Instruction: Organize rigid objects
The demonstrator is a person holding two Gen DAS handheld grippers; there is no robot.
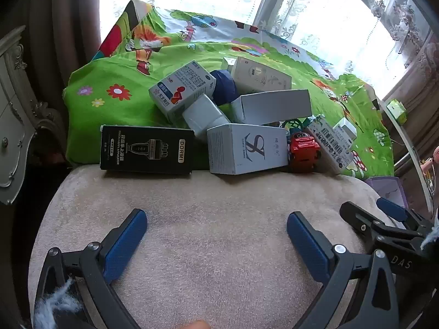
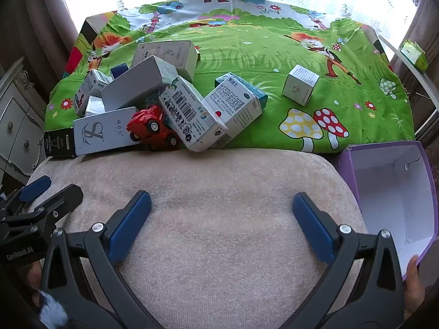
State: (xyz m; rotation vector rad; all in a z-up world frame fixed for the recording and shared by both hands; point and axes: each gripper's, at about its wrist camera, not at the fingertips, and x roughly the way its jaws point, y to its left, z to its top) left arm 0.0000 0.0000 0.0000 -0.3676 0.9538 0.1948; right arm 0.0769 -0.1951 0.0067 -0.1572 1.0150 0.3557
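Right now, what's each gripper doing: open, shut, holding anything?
Left gripper: open, empty, over the beige cushion.
Right gripper: open, empty, over the same cushion.

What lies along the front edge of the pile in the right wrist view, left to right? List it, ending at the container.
Black box → white box with the big logo → red toy car → barcode box → purple box, open and empty, off to the right.
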